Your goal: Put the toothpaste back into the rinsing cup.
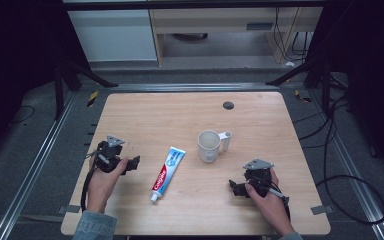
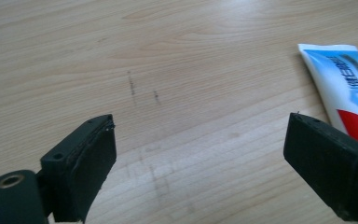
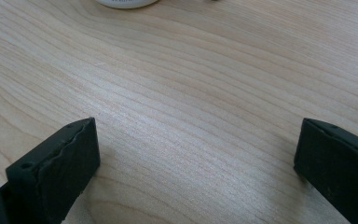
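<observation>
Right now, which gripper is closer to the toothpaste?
The left gripper: the toothpaste lies just beside it, and its tube end shows by its open jaws. The right gripper sits farther off.

High overview; two close table-level [image 1: 260, 110] views.

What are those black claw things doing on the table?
A person holds a gripper in each hand, low over the wooden table. The left gripper and the right gripper are both open and holding nothing. Between them lie a toothpaste tube and a white cup, untouched.
</observation>
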`<state>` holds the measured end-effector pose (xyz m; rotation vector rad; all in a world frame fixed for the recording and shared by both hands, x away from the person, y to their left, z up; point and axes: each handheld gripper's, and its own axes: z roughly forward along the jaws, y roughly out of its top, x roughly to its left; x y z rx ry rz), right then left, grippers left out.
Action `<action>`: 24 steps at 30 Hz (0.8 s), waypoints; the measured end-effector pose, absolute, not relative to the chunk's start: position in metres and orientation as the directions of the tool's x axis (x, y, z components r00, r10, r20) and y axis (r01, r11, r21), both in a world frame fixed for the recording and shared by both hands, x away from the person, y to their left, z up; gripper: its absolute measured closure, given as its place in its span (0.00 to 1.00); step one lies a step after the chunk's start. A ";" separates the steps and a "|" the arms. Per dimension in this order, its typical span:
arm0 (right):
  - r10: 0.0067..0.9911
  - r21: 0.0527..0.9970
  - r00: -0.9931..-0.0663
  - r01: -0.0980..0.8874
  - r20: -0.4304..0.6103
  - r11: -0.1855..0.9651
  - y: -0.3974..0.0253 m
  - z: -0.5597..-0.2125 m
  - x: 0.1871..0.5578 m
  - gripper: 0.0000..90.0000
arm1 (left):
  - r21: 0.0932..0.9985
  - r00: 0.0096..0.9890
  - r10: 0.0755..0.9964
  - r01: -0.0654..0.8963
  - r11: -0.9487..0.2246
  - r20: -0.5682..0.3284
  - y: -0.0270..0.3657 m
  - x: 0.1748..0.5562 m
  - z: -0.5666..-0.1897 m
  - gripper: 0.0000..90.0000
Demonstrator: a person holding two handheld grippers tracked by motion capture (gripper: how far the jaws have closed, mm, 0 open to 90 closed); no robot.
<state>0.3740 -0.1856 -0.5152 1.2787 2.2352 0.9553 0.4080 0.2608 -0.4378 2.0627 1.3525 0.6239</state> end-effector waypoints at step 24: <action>0.859 0.724 -0.513 0.589 -0.008 0.358 -0.186 -0.516 0.375 0.00 | 0.535 0.531 0.840 0.680 -0.502 0.112 0.200 0.410 -0.414 0.10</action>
